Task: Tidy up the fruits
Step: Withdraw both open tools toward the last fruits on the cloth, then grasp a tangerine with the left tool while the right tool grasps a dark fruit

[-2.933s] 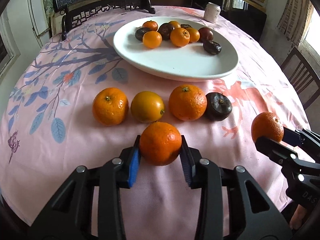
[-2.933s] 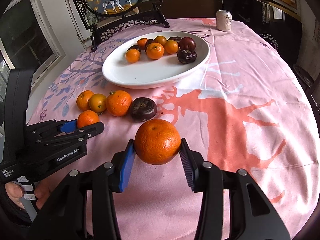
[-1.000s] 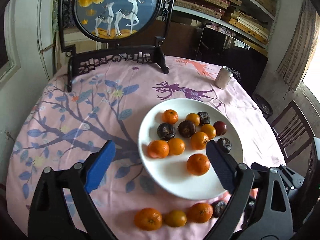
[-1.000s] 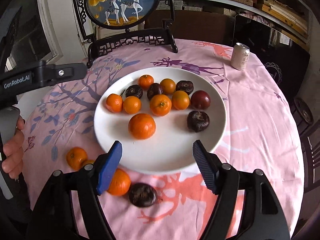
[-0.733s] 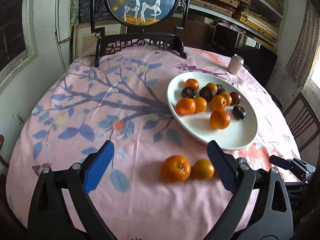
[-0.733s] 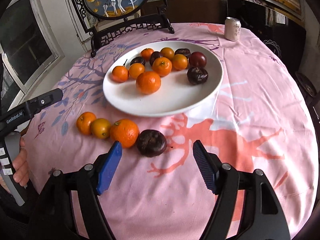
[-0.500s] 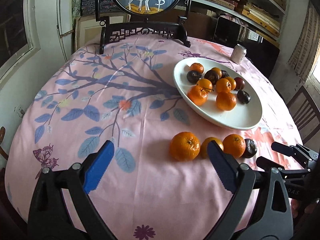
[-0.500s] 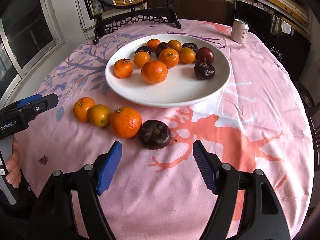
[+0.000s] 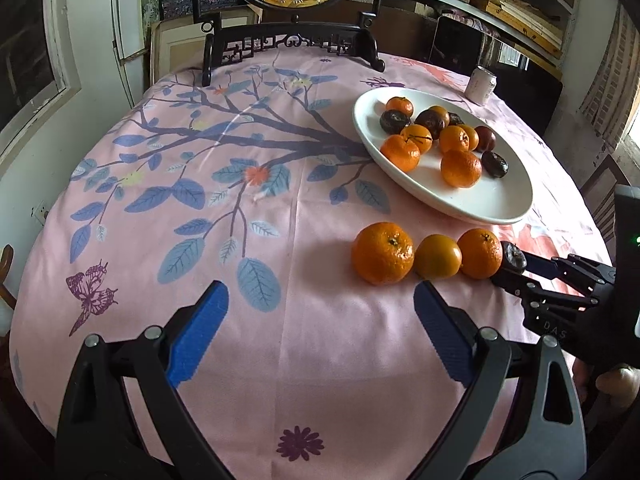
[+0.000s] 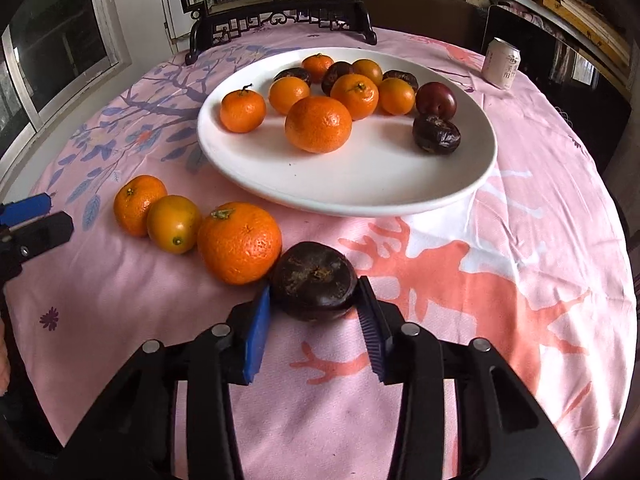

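A white plate [image 10: 360, 184] holds several oranges and dark fruits. In front of it on the pink cloth lie a row of three orange fruits [image 10: 239, 242] and a dark brown fruit [image 10: 314, 280]. My right gripper [image 10: 314, 316] has its blue pads closed against both sides of the dark fruit, which rests on the cloth. In the left wrist view the right gripper [image 9: 520, 270] reaches that dark fruit [image 9: 513, 256] at the row's right end. My left gripper [image 9: 318, 332] is wide open and empty, short of the leftmost orange [image 9: 382, 253].
A drink can [image 10: 502, 63] stands at the back right of the round table. A dark carved stand with a round picture [image 9: 296, 42] stands at the far edge. A chair [image 9: 604, 192] is at the right. The plate also shows in the left wrist view [image 9: 480, 200].
Both grippers released their oranges over the plate, then drew back to the row. The right gripper moved down and closed around the dark fruit. The left gripper stays open, lower and nearer.
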